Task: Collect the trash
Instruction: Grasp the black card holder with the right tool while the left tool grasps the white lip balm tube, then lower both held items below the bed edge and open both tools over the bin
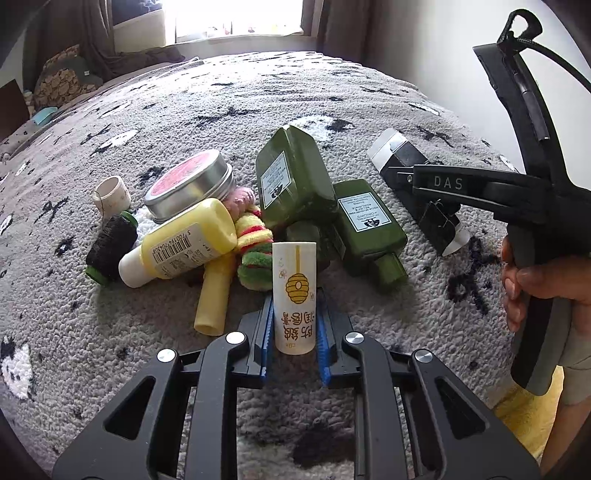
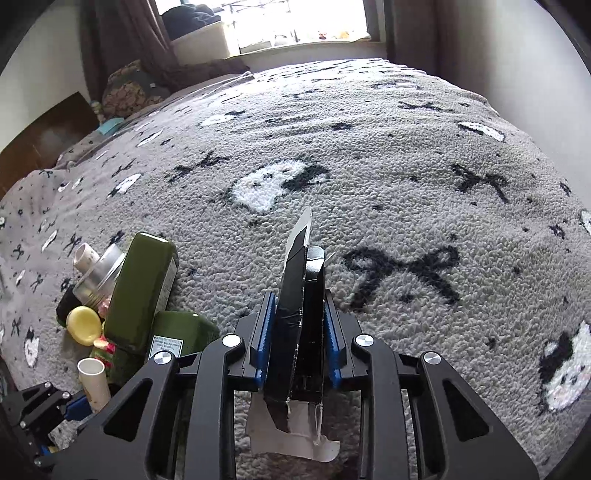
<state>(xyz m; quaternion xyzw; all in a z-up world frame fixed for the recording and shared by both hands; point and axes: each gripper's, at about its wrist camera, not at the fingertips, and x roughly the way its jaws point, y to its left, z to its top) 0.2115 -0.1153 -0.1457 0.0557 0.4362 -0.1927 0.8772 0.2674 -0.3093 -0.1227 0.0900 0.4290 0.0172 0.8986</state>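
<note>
Blanket bare beyond trash pile

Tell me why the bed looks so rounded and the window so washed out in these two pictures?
Left wrist view: the fisheye lens bulges the grey blanket into a dome, and the window is blown out to white by daylight. Right wrist view: same curved warping, dark corners, and glare at the window; the black box in the gripper stays sharp but shadowed.

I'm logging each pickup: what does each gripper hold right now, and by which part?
The left gripper clamps the white honey-print tube by its lower end. The right gripper clamps the flattened black carton across its flat sides, about mid-length.
</note>
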